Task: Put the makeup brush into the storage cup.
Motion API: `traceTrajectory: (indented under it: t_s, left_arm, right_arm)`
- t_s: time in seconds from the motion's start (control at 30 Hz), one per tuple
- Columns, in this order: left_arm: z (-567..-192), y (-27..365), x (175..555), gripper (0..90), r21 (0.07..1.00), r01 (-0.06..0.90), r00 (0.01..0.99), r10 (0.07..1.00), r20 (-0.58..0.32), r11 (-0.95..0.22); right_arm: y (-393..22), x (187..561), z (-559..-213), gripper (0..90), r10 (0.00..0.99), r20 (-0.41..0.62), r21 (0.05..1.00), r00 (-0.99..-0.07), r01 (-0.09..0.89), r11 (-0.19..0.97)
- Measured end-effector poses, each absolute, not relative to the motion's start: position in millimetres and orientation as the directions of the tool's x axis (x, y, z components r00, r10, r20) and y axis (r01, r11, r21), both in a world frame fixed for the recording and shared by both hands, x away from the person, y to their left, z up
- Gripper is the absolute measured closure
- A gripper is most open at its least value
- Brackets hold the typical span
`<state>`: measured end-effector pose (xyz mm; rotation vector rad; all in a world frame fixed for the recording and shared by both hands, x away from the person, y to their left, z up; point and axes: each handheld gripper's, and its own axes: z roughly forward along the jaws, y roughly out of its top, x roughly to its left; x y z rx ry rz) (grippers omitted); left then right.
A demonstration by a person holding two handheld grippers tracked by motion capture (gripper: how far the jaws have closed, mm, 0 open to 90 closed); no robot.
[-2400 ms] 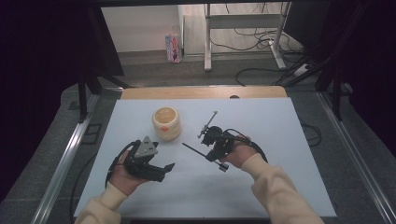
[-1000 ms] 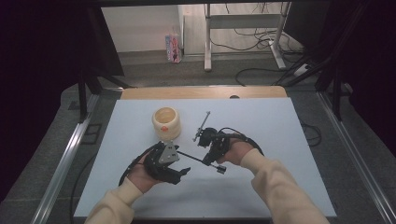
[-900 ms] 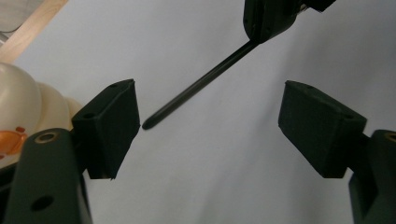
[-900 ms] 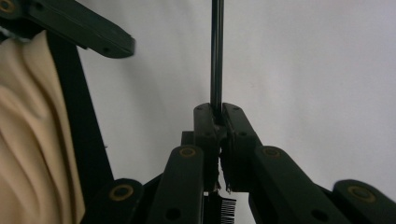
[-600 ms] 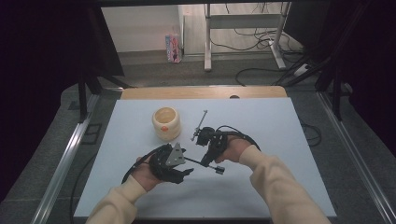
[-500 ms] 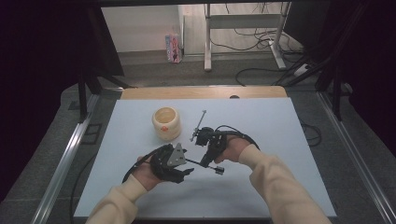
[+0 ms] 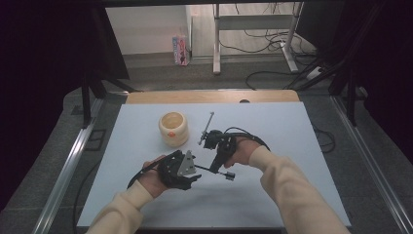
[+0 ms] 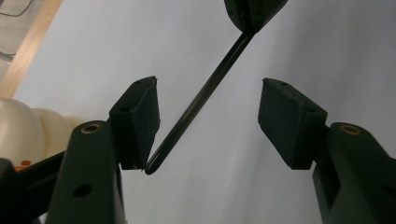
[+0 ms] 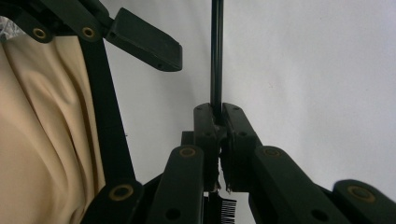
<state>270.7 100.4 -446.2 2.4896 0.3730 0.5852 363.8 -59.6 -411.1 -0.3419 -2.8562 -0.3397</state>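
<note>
A thin black rod [image 7: 210, 169], with fine comb-like teeth [image 9: 226, 211] near its held end, is clamped in my right gripper [image 7: 217, 162], whose jaws [image 9: 217, 116] are shut on it. The rod [image 8: 201, 98] reaches between the jaws of my left gripper [image 7: 196, 169]. Its tip rests against one pad [image 8: 142, 126] while the other pad [image 8: 289, 121] stands well off it. The left gripper [image 8: 215, 121] has just been closing around the rod and is still open. Both grippers hover low over the pale blue table [image 7: 272, 117].
A cream ribbed cup [image 7: 174, 129] stands just beyond the left gripper, also seen as the cup [image 8: 21, 135] beside its jaw. A thin metal pin [image 7: 206, 127] sticks out beyond the right gripper. A wooden strip [image 7: 209, 96] borders the table's far edge.
My left gripper has moved right, up to the right gripper, and its jaws have narrowed around the rod's free end. The right gripper has shifted slightly left and nearer.
</note>
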Motion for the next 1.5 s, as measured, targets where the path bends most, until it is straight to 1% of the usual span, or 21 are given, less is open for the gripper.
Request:
traceTrajectory:
  t_s: [0.07,0.17,0.3,0.4,0.47,0.5,0.53,0.57,0.63,0.7,0.73,0.77,1.07,1.27,1.3,1.33,1.37,1.4,1.43,1.47,1.5]
  left_arm:
    - [-446,97,271,41.2,0.537,0.115,0.864,0.351,0.362,-0.836]
    - [-447,95,271,43.4,0.523,0.103,0.862,0.338,0.378,-0.846]
    - [-450,89,270,50.7,0.464,0.051,0.84,0.289,0.459,-0.885]
    - [-451,85,268,56.1,0.433,0.018,0.832,0.254,0.494,-0.901]
    - [-450,84,269,57.7,0.422,0.007,0.831,0.24,0.502,-0.907]
    - [-451,83,268,62.0,0.419,0.0,0.831,0.233,0.506,-0.908]
    - [-451,82,268,62.0,0.413,-0.009,0.83,0.224,0.511,-0.911]
    - [-451,81,268,66.2,0.411,-0.017,0.83,0.216,0.514,-0.912]
    - [-450,81,268,67.9,0.406,-0.026,0.831,0.207,0.517,-0.913]
    - [-451,80,267,74.6,0.407,-0.028,0.832,0.204,0.516,-0.913]
    - [-452,80,268,74.6,0.405,-0.034,0.83,0.2,0.521,-0.914]
    - [-452,80,268,77.2,0.401,-0.037,0.83,0.196,0.523,-0.915]
    - [-456,77,265,84.3,0.336,-0.097,0.829,0.111,0.548,-0.937]
    - [-456,77,265,85.4,0.339,-0.109,0.827,0.104,0.553,-0.934]
    - [-456,77,265,85.5,0.339,-0.109,0.826,0.104,0.554,-0.934]
    - [-456,77,265,85.5,0.34,-0.11,0.824,0.106,0.557,-0.934]
    - [-455,77,264,85.5,0.343,-0.111,0.823,0.107,0.557,-0.933]
    - [-455,78,264,85.5,0.351,-0.113,0.821,0.112,0.56,-0.93]
    - [-455,78,263,85.5,0.366,-0.112,0.822,0.121,0.557,-0.924]
    - [-455,78,263,85.6,0.364,-0.112,0.825,0.118,0.553,-0.925]
    - [-456,79,263,85.6,0.361,-0.11,0.826,0.117,0.552,-0.926]
  right_arm:
    - [-59,364,-411,85.0,0.203,0.269,0.199,-0.942,0.26,0.945]
    - [-59,364,-411,85.0,0.202,0.272,0.196,-0.941,0.26,0.945]
    - [-59,366,-412,85.0,0.203,0.278,0.192,-0.939,0.261,0.946]
    - [-59,367,-411,85.0,0.2,0.282,0.192,-0.938,0.259,0.947]
    - [-59,367,-411,85.0,0.199,0.283,0.193,-0.938,0.258,0.947]
    - [-59,367,-411,85.0,0.204,0.282,0.195,-0.937,0.264,0.945]
    - [-59,367,-411,85.0,0.204,0.282,0.195,-0.937,0.264,0.945]
    - [-60,367,-411,85.0,0.204,0.286,0.195,-0.936,0.266,0.944]
    - [-60,367,-411,85.0,0.204,0.286,0.196,-0.936,0.265,0.944]
    - [-60,367,-411,84.9,0.203,0.289,0.197,-0.935,0.265,0.944]
    - [-60,367,-411,84.9,0.203,0.289,0.197,-0.935,0.265,0.944]
    - [-59,367,-411,84.9,0.203,0.29,0.196,-0.935,0.266,0.944]
    - [-60,369,-411,84.5,0.207,0.297,0.201,-0.932,0.273,0.941]
    - [-62,369,-410,83.6,0.212,0.294,0.2,-0.932,0.276,0.94]
    - [-62,369,-409,82.5,0.217,0.291,0.2,-0.932,0.281,0.939]
    - [-62,369,-409,77.6,0.221,0.284,0.199,-0.933,0.283,0.938]
    - [-62,369,-409,77.6,0.221,0.284,0.199,-0.933,0.283,0.938]
    - [-62,371,-409,68.8,0.236,0.277,0.2,-0.932,0.296,0.934]
    - [-62,371,-409,68.8,0.236,0.277,0.2,-0.932,0.296,0.934]
    - [-64,373,-406,56.4,0.264,0.238,0.228,-0.935,0.318,0.92]
    - [-67,375,-402,55.2,0.284,0.229,0.255,-0.931,0.339,0.906]
